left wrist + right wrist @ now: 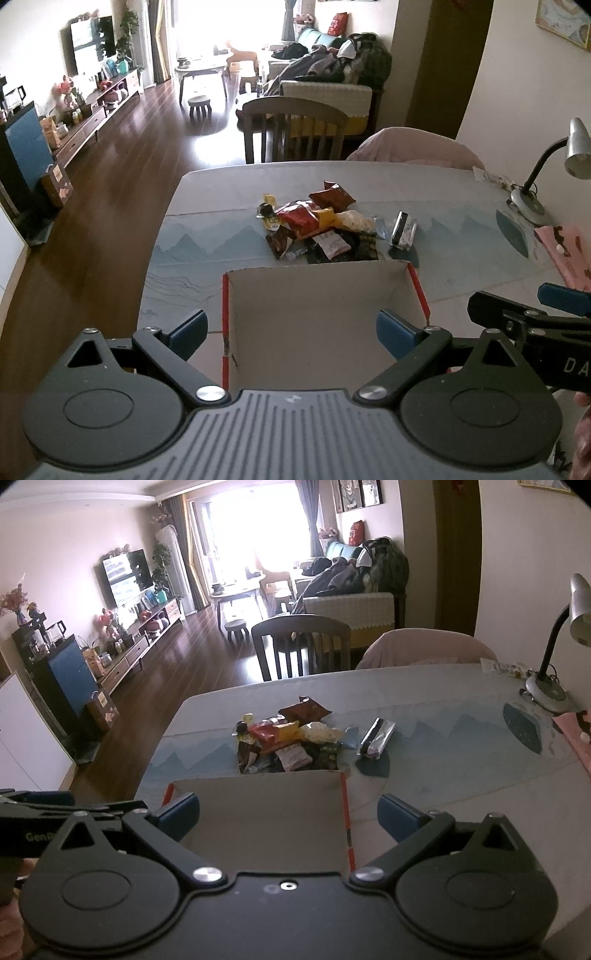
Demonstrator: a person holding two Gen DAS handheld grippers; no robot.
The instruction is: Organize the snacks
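Cardboard box [317, 325] open-topped on the tabletop [207, 206], red-edged, apparently empty, set nearest the person so that it serves as the landing place. Snacks [317, 225] heaped in a loose pile just beyond the box's far wall, red and brown packets on top, yellow and pale ones mixed in; a silver packet [404, 229] lying apart, beyond the box's far right corner. Left gripper [291, 328] hovering over the box's left edge, jaws wide apart, nothing between them; right gripper [288, 814] over the box's right edge, jaws likewise spread and empty. Probably both held open and pointed toward the pile in readiness for a first pick, with no packet yet inside the box, so sorting judged barely begun. Pile close behind the box, likely to keep each carry short. Desk lamp [546, 173] well to the right of the box, clear of the reach. Overlapping, crinkly wrappers likely to drag neighbours along when one is lifted.
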